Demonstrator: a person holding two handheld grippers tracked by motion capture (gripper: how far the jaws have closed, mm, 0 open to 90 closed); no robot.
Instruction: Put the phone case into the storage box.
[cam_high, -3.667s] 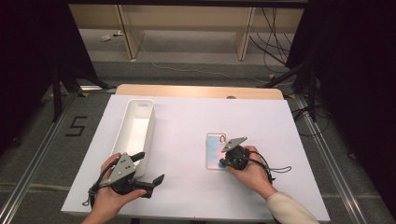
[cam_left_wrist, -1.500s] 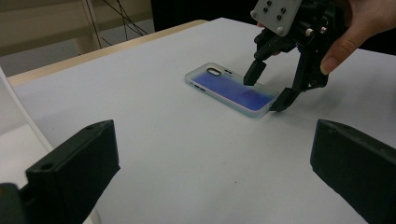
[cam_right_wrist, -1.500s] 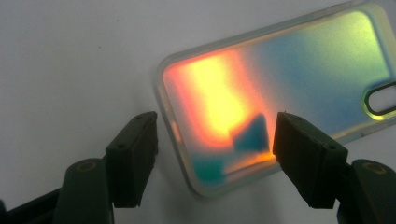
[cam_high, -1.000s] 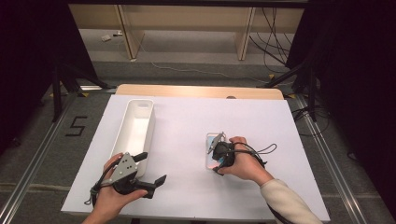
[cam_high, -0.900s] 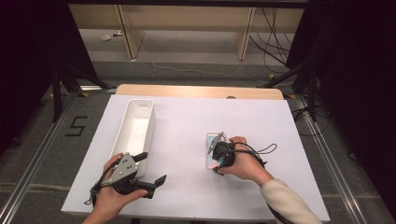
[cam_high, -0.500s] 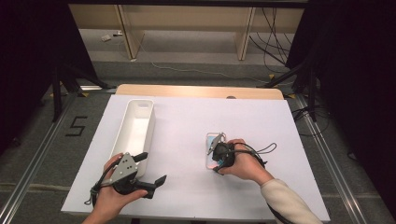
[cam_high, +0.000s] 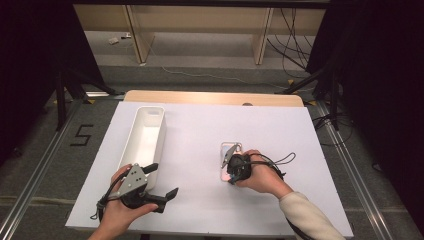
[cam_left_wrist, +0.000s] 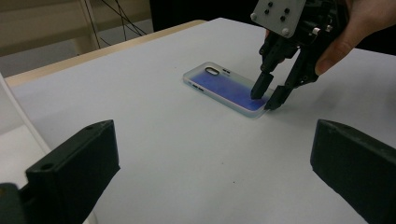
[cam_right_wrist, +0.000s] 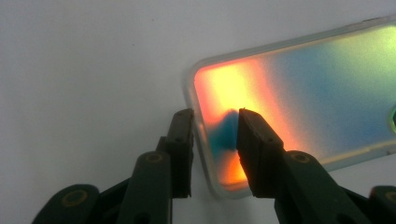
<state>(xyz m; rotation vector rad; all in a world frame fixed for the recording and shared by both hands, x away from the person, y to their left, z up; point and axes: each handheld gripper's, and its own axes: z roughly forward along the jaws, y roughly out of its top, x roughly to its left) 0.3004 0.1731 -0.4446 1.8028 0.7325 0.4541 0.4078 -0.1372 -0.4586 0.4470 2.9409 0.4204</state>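
A clear phone case (cam_high: 231, 148) with an iridescent back lies flat on the white table, right of centre. It looks blue in the left gripper view (cam_left_wrist: 219, 83) and orange to teal in the right gripper view (cam_right_wrist: 317, 88). My right gripper (cam_high: 227, 175) points down at its near short end (cam_left_wrist: 265, 99). Its jaws (cam_right_wrist: 215, 116) stand a little apart astride the case's rim, one outside and one on the inner face. My left gripper (cam_high: 162, 180) is held wide open near the front left of the table (cam_left_wrist: 212, 140), with nothing between its jaws.
A long white bin (cam_high: 145, 134) stands lengthwise on the left half of the table, just beyond the left gripper; its wall shows at the left edge (cam_left_wrist: 10, 109). The white sheet (cam_high: 280, 125) covers the table; a wooden strip (cam_high: 210, 97) runs along the far edge.
Since the earliest frame my right gripper has swung left and come down onto the case's near end. Over the last second it has barely moved. The left gripper is still.
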